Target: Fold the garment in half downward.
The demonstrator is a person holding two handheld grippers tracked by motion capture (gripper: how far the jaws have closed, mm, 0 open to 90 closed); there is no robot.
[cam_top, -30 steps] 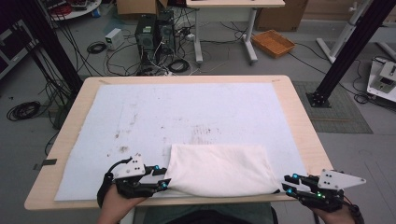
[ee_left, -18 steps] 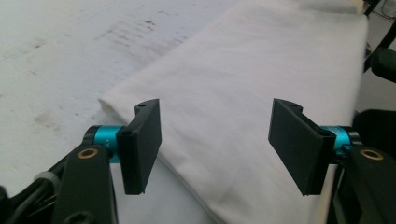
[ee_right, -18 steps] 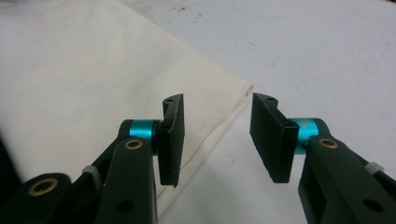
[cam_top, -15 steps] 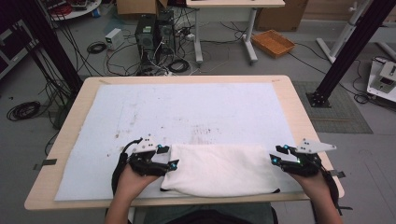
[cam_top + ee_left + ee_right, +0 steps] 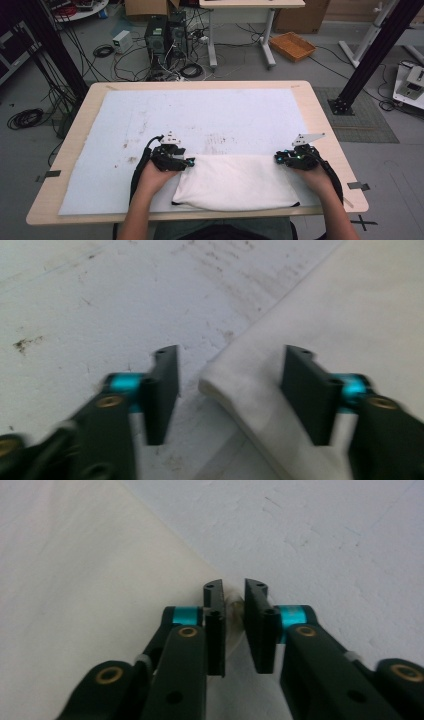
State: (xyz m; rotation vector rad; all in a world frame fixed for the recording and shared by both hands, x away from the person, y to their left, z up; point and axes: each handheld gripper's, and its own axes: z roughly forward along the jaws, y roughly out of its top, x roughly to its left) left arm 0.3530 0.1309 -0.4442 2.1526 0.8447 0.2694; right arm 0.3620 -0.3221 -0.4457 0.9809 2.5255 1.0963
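Cloth: a white folded cloth (image 5: 235, 181) lies on the pale mat (image 5: 200, 120) at the table's (image 5: 325, 130) near edge; its far fold now sits further up the mat than a second ago
Left gripper: the left gripper (image 5: 189, 162) is at the cloth's far left corner, moved forward from the near edge; its jaws have just been closing, yet stand apart, the corner (image 5: 220, 385) lying between them untouched (pads clear on both sides)
Right gripper: the right gripper (image 5: 276, 159) is at the far right corner, also carried forward; its jaws have just been closing and now pinch the cloth's corner (image 5: 233, 602)
Hands: both forearms reach further in than before
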